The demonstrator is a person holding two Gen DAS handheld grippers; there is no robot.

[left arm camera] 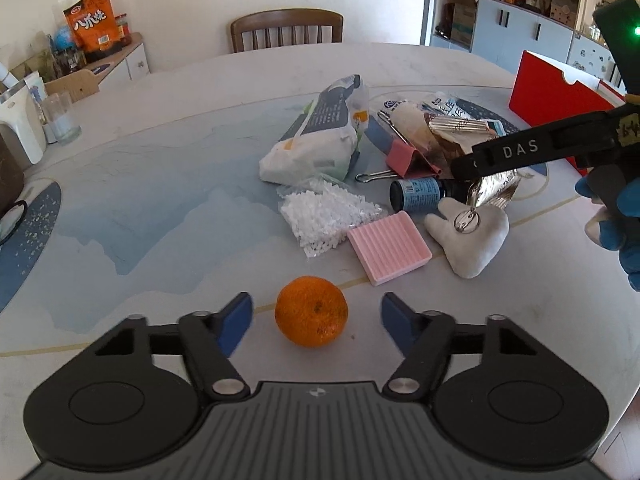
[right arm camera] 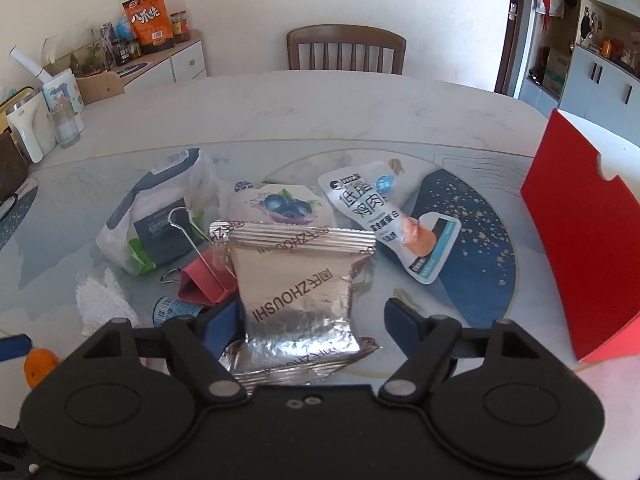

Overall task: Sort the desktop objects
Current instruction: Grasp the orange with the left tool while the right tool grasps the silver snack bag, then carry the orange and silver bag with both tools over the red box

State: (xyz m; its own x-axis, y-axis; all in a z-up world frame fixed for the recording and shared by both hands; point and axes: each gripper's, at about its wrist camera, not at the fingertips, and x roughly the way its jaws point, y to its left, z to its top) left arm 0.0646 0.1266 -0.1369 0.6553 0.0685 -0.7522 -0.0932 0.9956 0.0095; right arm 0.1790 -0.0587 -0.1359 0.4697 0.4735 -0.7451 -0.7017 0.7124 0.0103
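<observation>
My left gripper (left arm camera: 316, 320) is open, its blue fingers on either side of an orange mandarin (left arm camera: 311, 311) on the table, not touching it. My right gripper (right arm camera: 312, 320) is open around a silver foil packet (right arm camera: 298, 280) that lies between its fingers; it also shows in the left wrist view (left arm camera: 494, 188) under the right gripper's black finger. Behind lie a white tissue pack (left arm camera: 320, 136), a bag of white beads (left arm camera: 328, 212), a pink ribbed block (left arm camera: 389, 246), a pink binder clip (left arm camera: 404, 158), a small blue-labelled bottle (left arm camera: 420, 194), a white tooth-shaped plush (left arm camera: 468, 236), a blueberry packet (right arm camera: 280, 204) and a chicken snack pouch (right arm camera: 384, 216).
A red open box (right arm camera: 580, 240) stands at the table's right edge. A wooden chair (left arm camera: 286, 30) is at the far side. A glass (left arm camera: 62, 118) and a white appliance (left arm camera: 18, 128) stand at the left, with a cluttered sideboard behind.
</observation>
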